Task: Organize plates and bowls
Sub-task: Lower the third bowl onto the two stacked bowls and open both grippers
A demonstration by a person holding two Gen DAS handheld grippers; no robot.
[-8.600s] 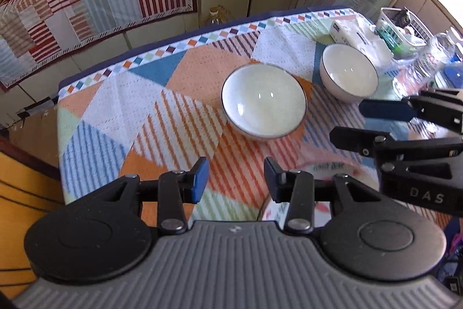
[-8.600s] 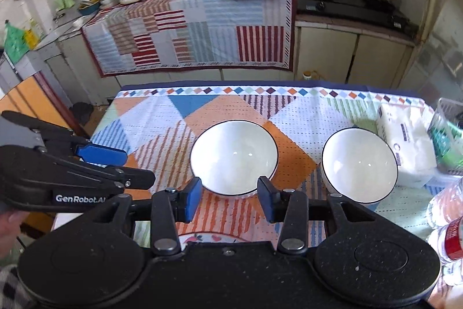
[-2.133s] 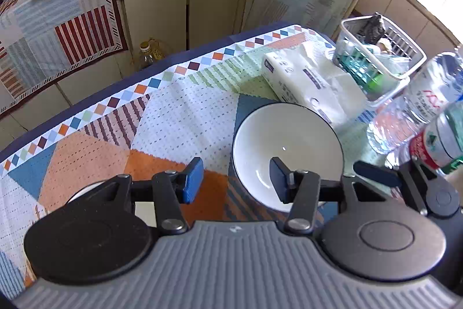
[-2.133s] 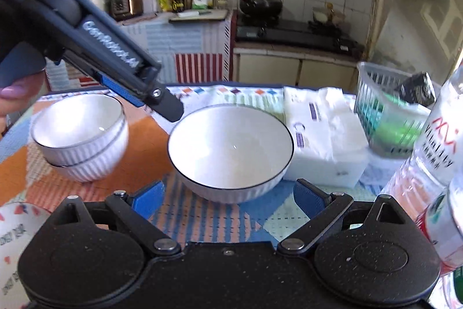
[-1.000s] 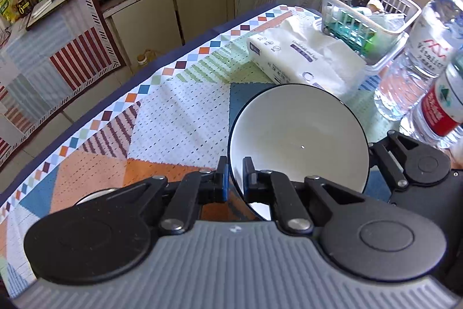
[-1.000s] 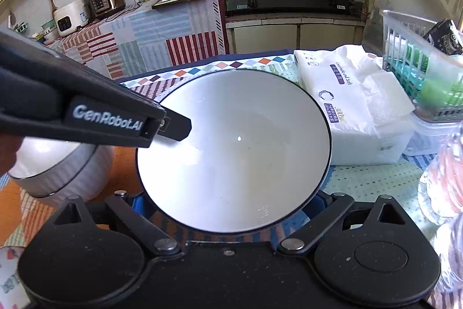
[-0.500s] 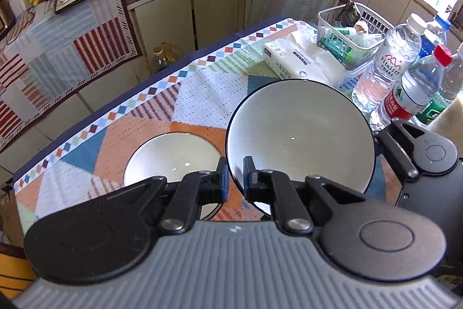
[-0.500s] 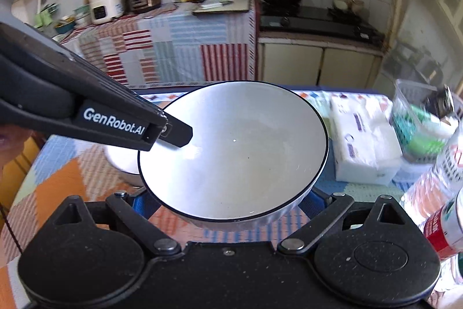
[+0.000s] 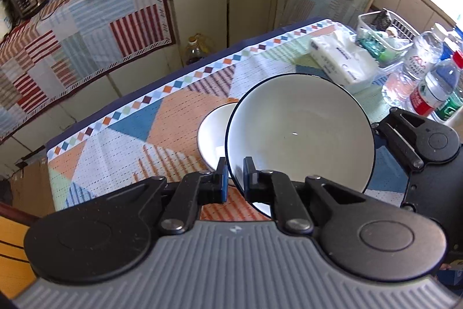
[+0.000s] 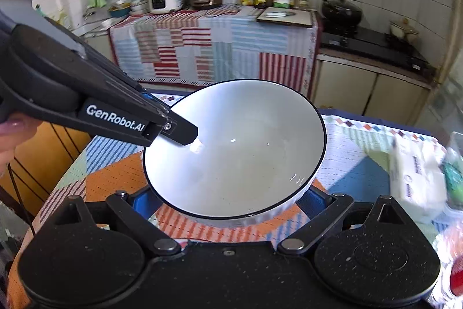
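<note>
White bowl with a thin dark rim (image 9: 301, 132) fills the middle of the left wrist view, lifted off the table and tilted. Left gripper (image 9: 233, 177) pinches its near rim: one blue-padded finger outside the wall, the other inside, jaws narrow and clamped on the rim. Behind and left of it, partly hidden, a second white bowl (image 9: 212, 132) sits on the patchwork tablecloth (image 9: 121, 135); whether it is one bowl or a stack cannot be told here. Right gripper's black body (image 9: 428, 141) shows at the right edge, against the far side of the held bowl. Far right on the table: tissue pack (image 9: 341, 60), a clear plastic basket (image 9: 376, 31), water bottles (image 9: 428, 89). Counter with striped cloth and a black stove behind.

Right wrist view: same white bowl (image 10: 234, 152) hangs above the tablecloth (image 10: 113, 178), tilted, right in front of the camera. Right gripper (image 10: 228, 199) has its jaws spread wide, blue pads on either side of the bowl's lower wall and pressed against it, so it holds the bowl from underneath. Left gripper (image 10: 185, 132) comes in from the left, closed on the bowl's rim. A fingertip (image 10: 14, 126) of the person shows at the left edge. Tissue pack (image 10: 416, 178) lies on the table to the right. Kitchen counter with cooker, bottles and a black pot along the back wall.
</note>
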